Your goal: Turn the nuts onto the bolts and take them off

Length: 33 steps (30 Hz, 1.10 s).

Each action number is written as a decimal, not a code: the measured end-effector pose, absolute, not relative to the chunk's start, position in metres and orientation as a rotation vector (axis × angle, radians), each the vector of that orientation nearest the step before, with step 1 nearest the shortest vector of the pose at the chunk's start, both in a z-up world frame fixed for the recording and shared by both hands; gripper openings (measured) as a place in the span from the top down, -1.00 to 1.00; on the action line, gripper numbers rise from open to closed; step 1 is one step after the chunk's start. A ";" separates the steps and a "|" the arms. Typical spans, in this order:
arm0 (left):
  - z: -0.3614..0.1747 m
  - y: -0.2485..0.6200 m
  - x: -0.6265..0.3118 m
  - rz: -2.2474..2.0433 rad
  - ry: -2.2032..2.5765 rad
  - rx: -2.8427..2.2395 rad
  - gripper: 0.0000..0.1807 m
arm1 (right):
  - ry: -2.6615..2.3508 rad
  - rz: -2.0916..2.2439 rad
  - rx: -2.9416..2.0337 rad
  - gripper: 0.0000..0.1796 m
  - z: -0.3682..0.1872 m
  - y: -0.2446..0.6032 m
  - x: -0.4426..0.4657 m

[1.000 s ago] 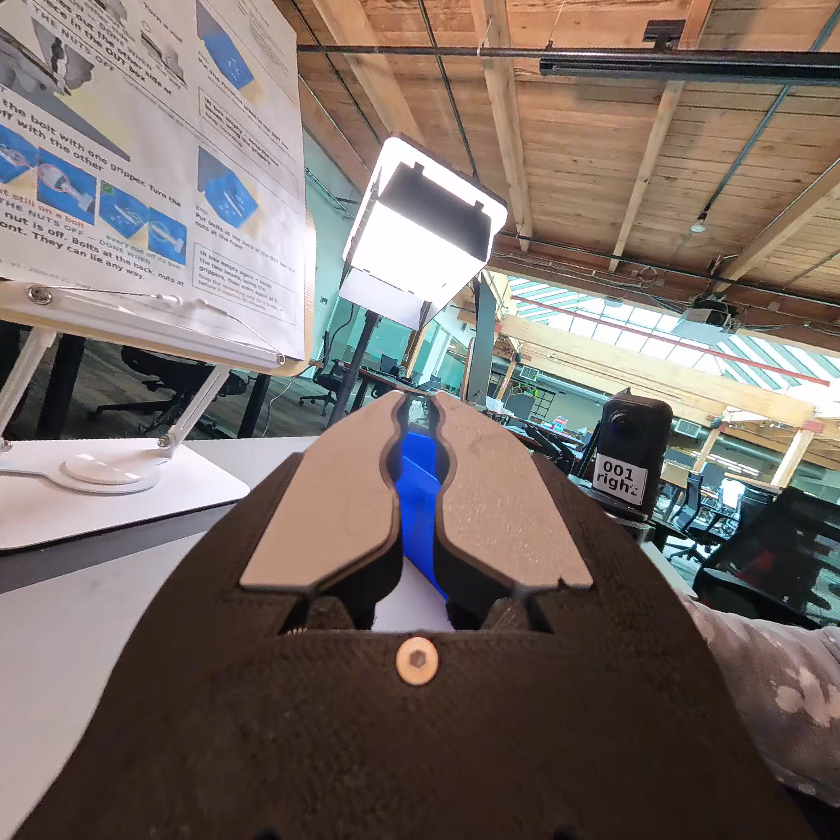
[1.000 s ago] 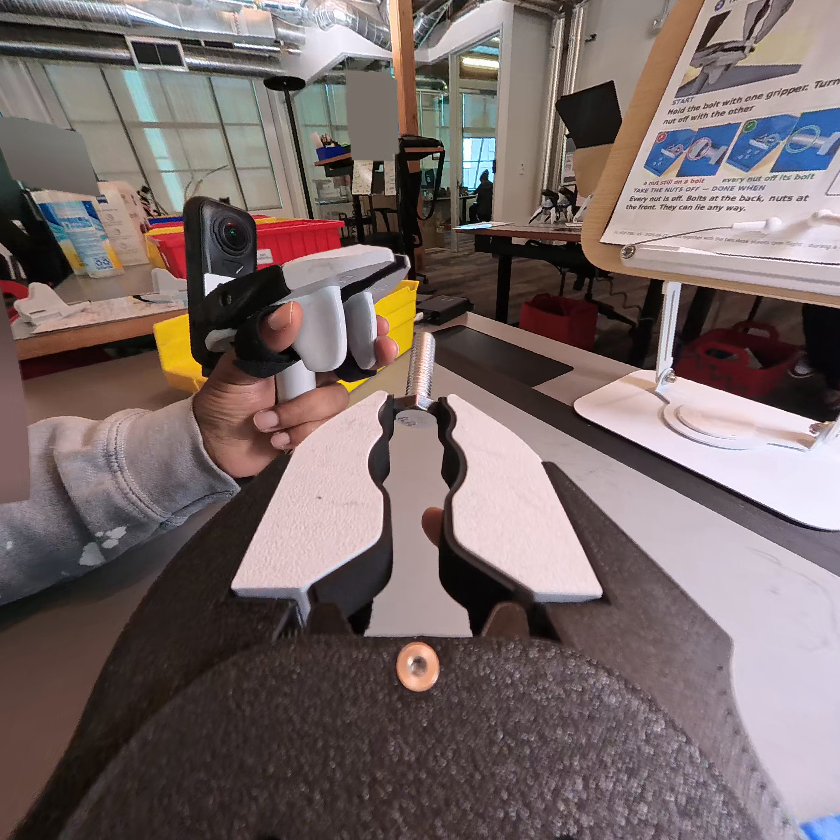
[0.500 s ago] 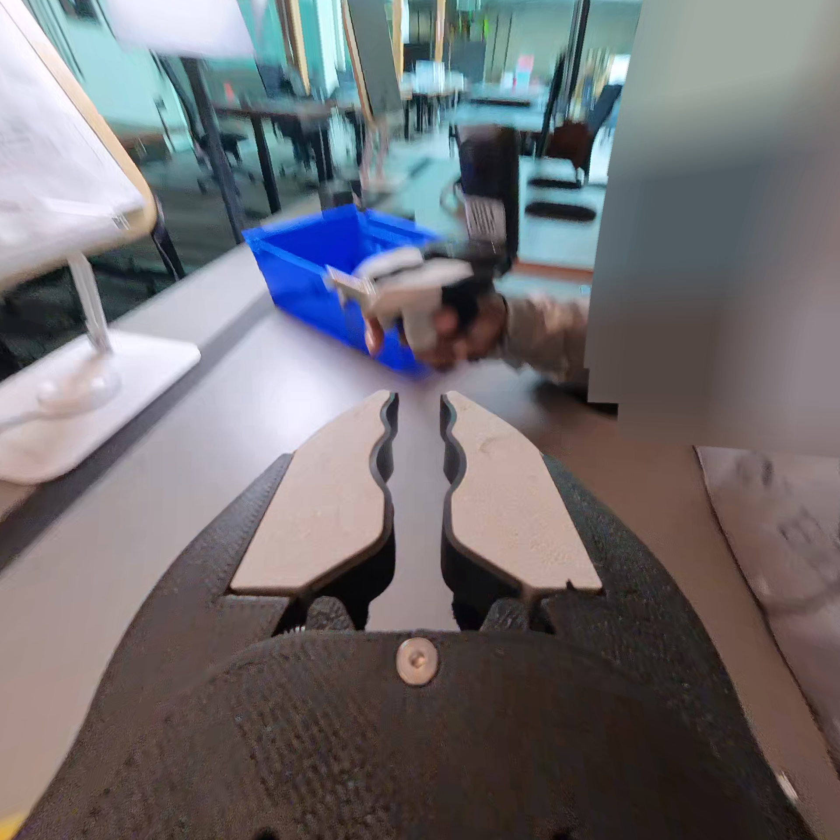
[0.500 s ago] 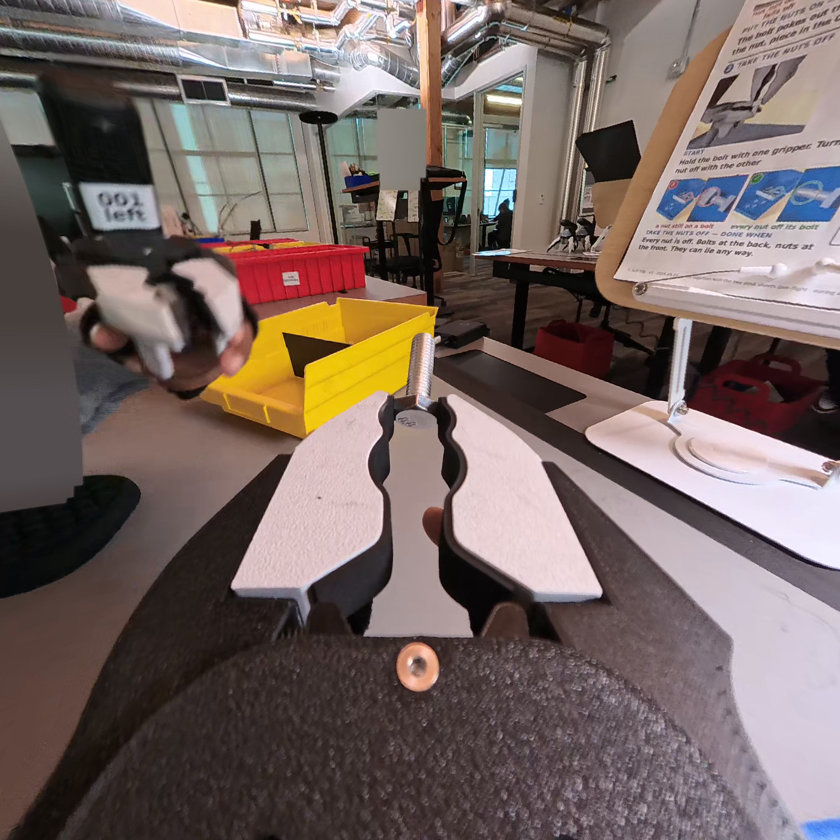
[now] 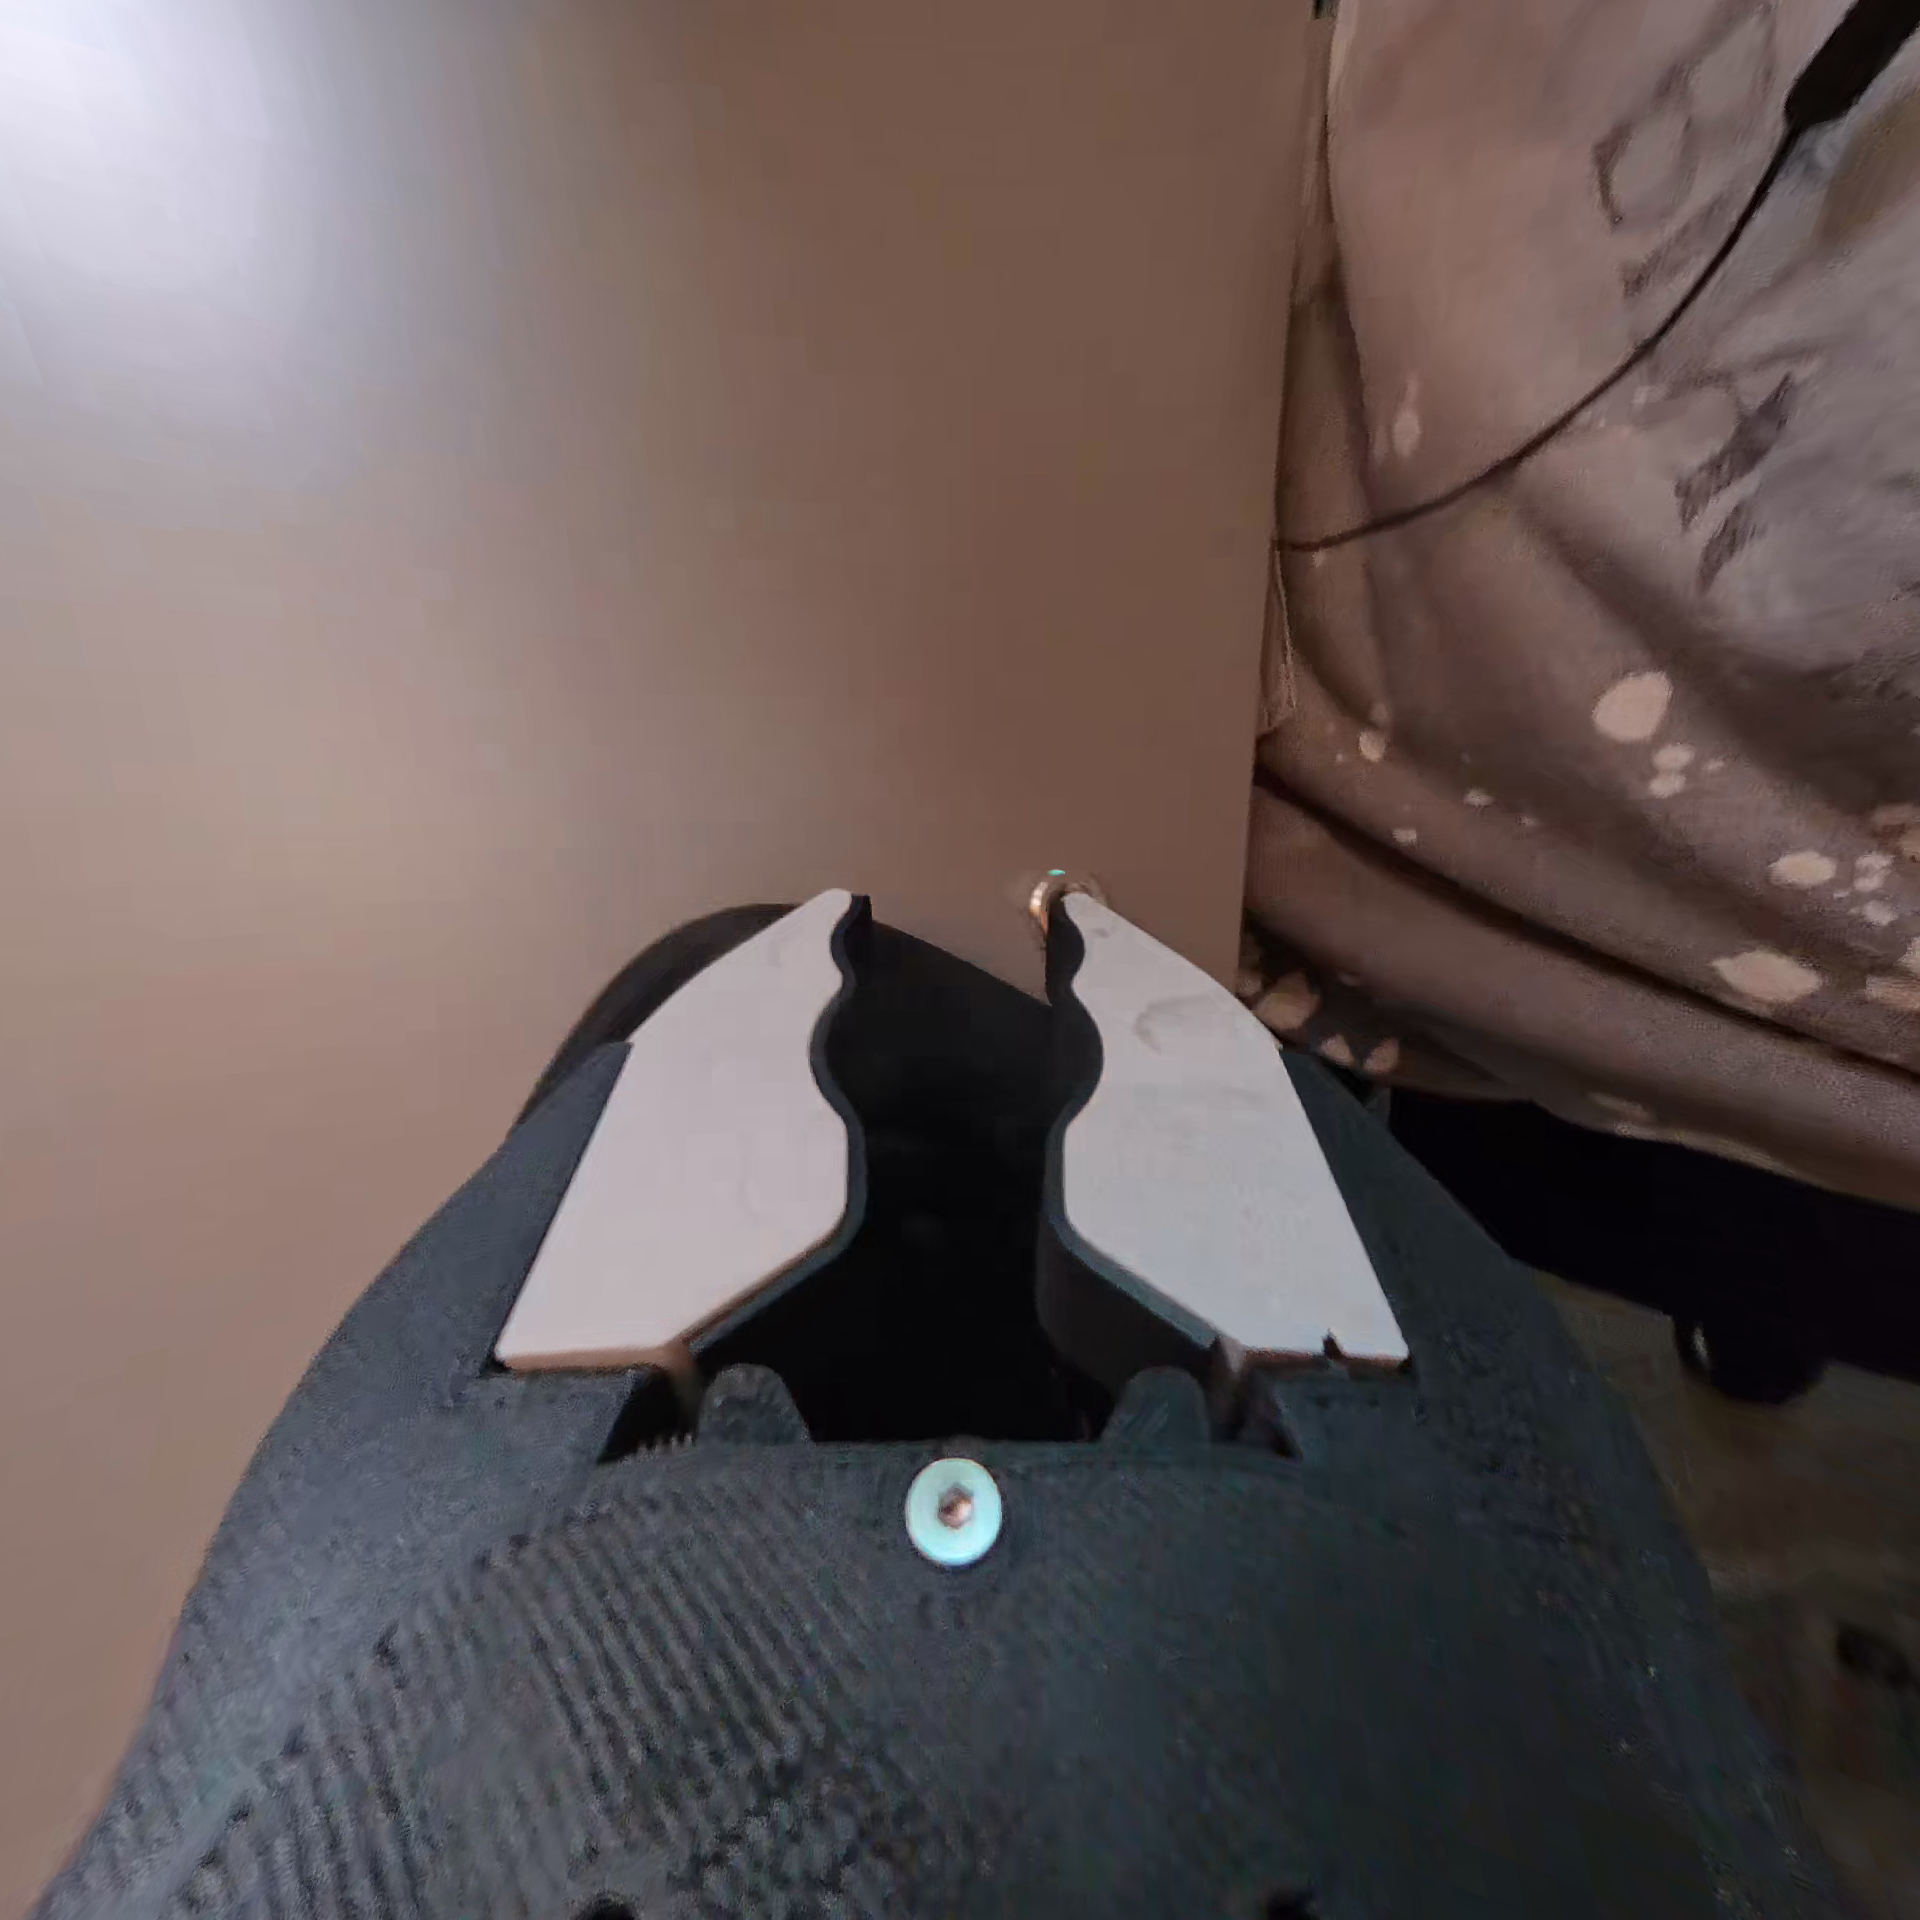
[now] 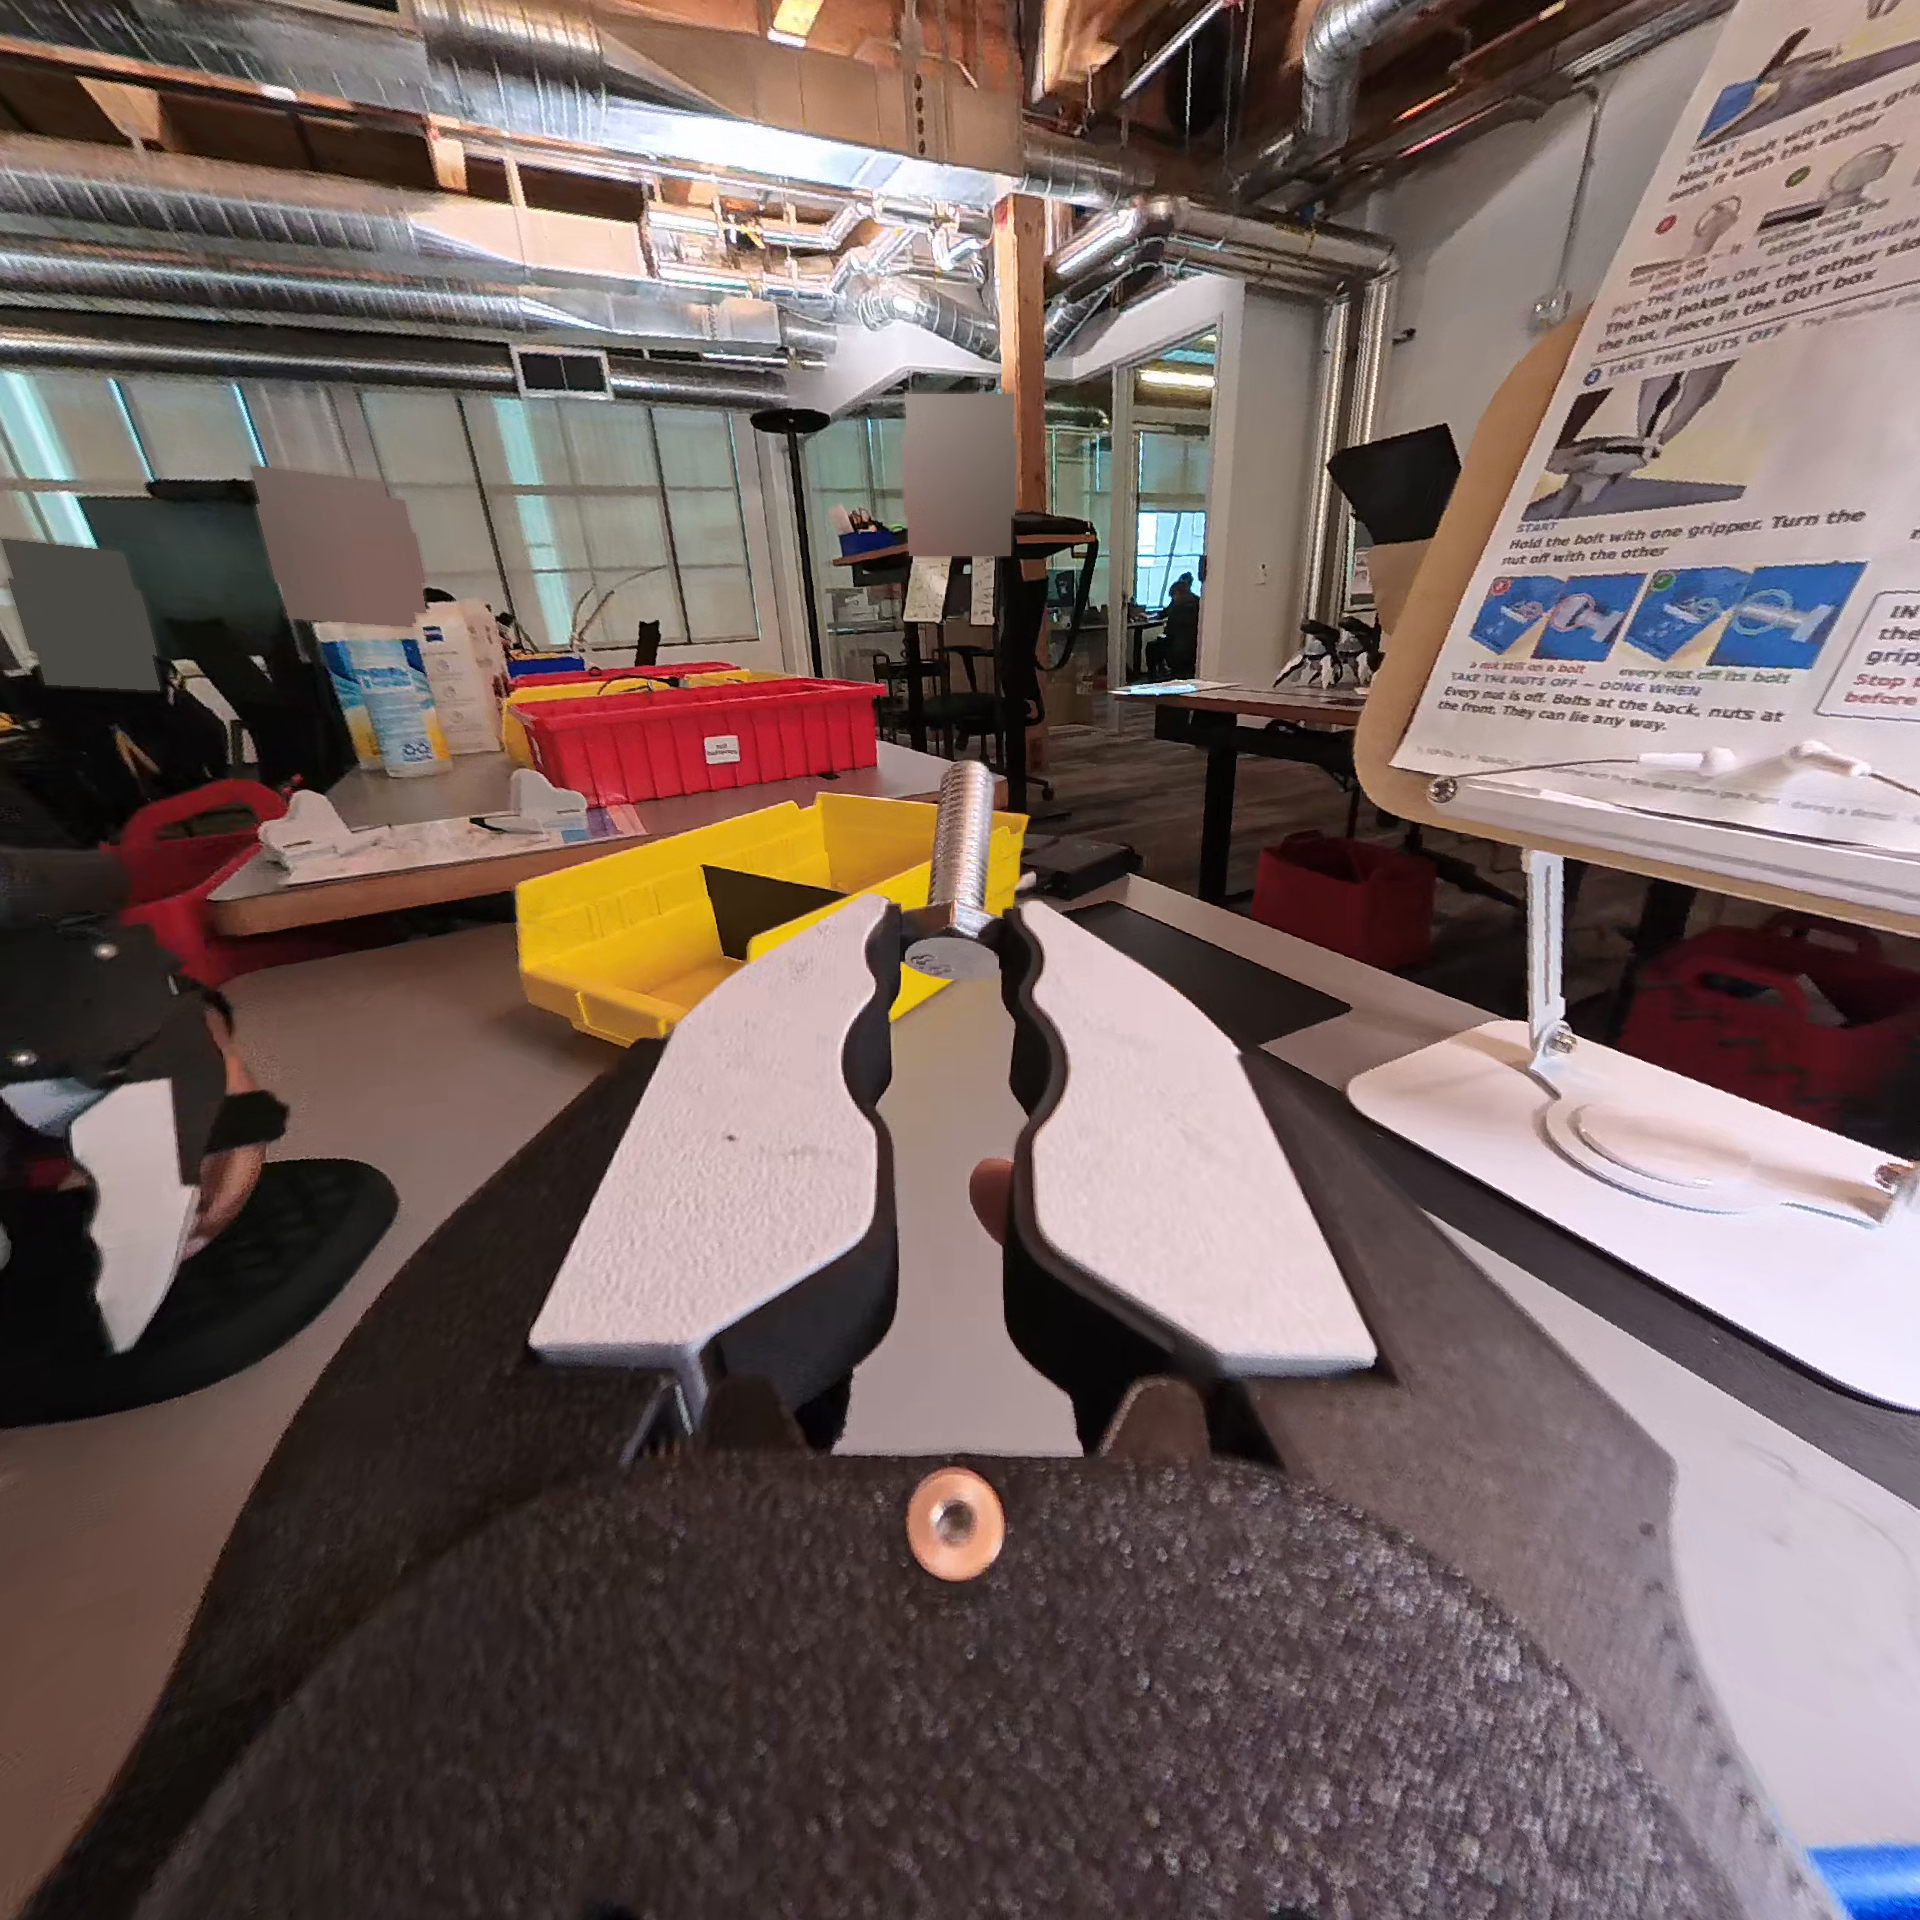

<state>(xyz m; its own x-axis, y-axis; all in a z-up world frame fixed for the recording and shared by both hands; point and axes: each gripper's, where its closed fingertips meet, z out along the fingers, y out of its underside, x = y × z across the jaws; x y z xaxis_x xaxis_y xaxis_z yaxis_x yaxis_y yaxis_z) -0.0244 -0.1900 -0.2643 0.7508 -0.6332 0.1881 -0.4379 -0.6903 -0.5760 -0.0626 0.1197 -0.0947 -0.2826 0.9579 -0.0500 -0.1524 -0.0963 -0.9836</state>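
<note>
**A:** Where is the bolt in your right gripper (image 6: 951,920)?

**B:** You have the bolt (image 6: 958,847) pinched by its head between the fingertips, right at the far end of the gripper. The threaded shank stands up and away from the tips, tilted a little to the right, with the yellow bin (image 6: 727,914) on the surface (image 6: 416,1039) behind it. So your right gripper is clamped on the bolt, and no nut shows on the thread.

**A:** And your left gripper (image 5: 956,909)?

**B:** Its fingers are spread apart with nothing between them. It points down at the brown surface (image 5: 623,468), close to your speckled sweatshirt (image 5: 1610,623) on the right. A small round metal thing (image 5: 1044,894) lies on the surface just beside the tip of the right-hand finger; it could be a nut, but it is too small and blurred for me to tell.

**A:** Can you see that gripper from the right side?

**B:** Yes, at the far left edge of the right wrist view, low over the surface, well apart from the bolt. The instruction board (image 6: 1714,520) stands on its white base at the right.
</note>
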 end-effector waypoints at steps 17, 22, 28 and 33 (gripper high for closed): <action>-0.287 -0.173 -0.015 -0.337 1.033 -2.523 0.82 | -1.244 1.599 -0.980 0.80 -0.087 0.117 -0.055; -0.291 -0.114 -0.023 -0.254 0.994 -2.455 0.85 | -1.237 1.591 -0.997 0.80 -0.091 0.123 -0.055; -0.291 -0.037 -0.036 -0.264 0.800 -2.374 0.85 | -1.217 1.580 -1.025 0.80 -0.095 0.135 -0.054; -0.291 0.001 -0.050 -0.267 0.626 -2.368 0.80 | -1.208 1.574 -1.046 0.80 -0.100 0.144 -0.054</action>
